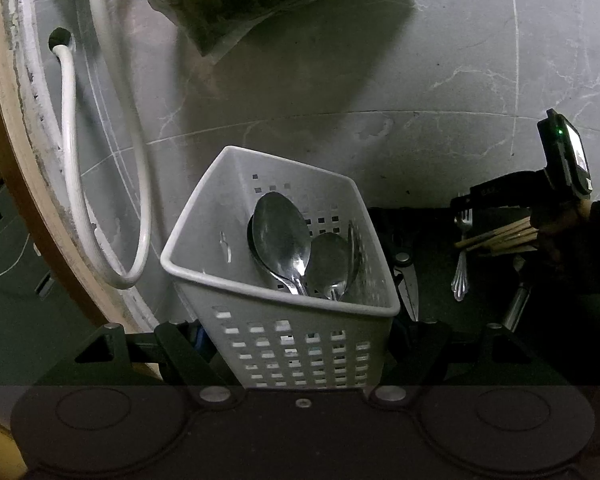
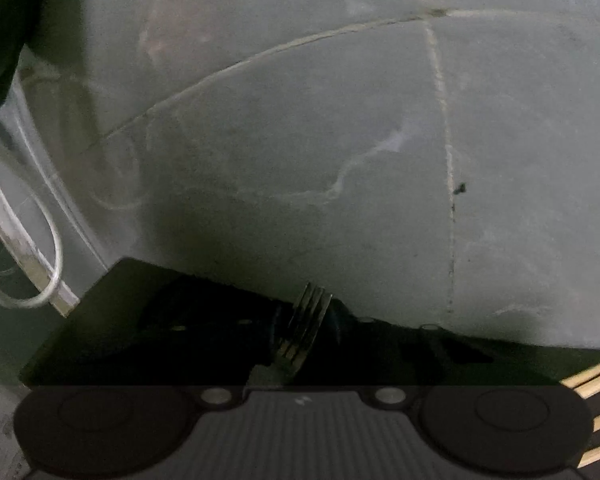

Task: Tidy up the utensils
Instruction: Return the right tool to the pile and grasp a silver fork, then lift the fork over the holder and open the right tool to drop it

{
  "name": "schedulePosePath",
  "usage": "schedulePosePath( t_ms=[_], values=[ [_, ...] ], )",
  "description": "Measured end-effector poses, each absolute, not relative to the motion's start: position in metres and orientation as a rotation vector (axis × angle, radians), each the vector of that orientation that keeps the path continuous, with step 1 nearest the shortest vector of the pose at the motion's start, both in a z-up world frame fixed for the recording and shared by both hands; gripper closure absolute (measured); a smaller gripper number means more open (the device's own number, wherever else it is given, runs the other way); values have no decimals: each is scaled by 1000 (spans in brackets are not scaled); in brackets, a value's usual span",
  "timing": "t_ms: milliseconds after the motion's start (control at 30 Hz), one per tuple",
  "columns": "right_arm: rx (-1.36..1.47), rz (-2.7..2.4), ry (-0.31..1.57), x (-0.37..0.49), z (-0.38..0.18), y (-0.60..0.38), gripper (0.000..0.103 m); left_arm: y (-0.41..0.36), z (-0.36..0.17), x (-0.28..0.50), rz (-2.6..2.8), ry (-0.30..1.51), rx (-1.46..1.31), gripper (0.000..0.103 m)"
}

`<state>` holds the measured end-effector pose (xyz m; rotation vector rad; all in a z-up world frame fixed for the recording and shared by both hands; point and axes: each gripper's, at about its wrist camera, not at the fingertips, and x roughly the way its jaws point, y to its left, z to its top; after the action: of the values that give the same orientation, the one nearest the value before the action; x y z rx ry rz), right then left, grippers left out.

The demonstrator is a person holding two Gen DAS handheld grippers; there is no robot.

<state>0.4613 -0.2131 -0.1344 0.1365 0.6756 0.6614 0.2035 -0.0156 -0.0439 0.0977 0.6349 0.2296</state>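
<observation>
Left wrist: left tongs (image 1: pixel 296 344) clasp one basket (image 1: pixel 284 308), three spoons (image 1: pixel 300 248); right tongs (image 2: pixel 304 332) pinch forks (image 2: pixel 302 328).

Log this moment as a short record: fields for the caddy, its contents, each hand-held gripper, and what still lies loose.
caddy: white perforated basket, tilted, clamped between the fingers of the left hand-held gripper
contents: several metal spoons, bowls up, leaning toward one corner
right hand-held gripper: closed on forks, tines pointing up
loose items: scissors beside the basket; wooden chopsticks and more forks to the right
surface: dark mat below a grey tiled wall
</observation>
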Motion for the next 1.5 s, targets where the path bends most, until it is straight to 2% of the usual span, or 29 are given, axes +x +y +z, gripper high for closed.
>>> schedulePosePath(
  t_ms=[100,200,333,1500],
  values=[
    [181,652,688,463,-135,-218,81,-15,-45,202,220,627,103,23],
    [207,641,699,461,-131,-220,97,-12,-45,200,199,625,105,23],
    [234,585,704,450,-125,-221,100,-6,-45,195,157,623,117,23],
    [276,246,355,223,-35,-200,101,41,-51,170,-168,541,217,24]
  ],
)
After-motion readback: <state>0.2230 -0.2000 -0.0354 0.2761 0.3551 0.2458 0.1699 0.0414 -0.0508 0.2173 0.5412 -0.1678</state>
